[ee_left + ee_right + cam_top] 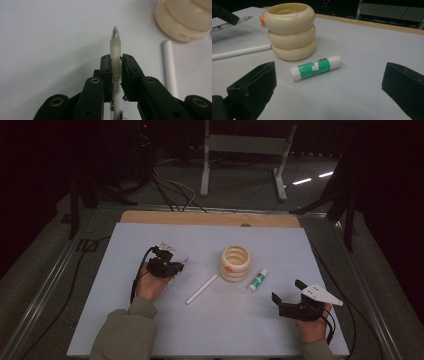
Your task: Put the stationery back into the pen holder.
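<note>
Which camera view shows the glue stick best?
The right gripper view: the glue stick lies close and sharp, green label readable, beside the cream holder. In the high view it is tiny.

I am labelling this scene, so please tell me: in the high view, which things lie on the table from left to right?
left gripper holding a clear pen → white stick → cream ringed holder → glue stick → right gripper, its jaws apart.

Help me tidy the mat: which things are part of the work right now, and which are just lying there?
In use:
- clear plastic pen with frosted grip, clamped in the left tool
- green-and-white glue stick, in front of the open right tool

Lying about:
- white stick
- cream ringed holder
</note>
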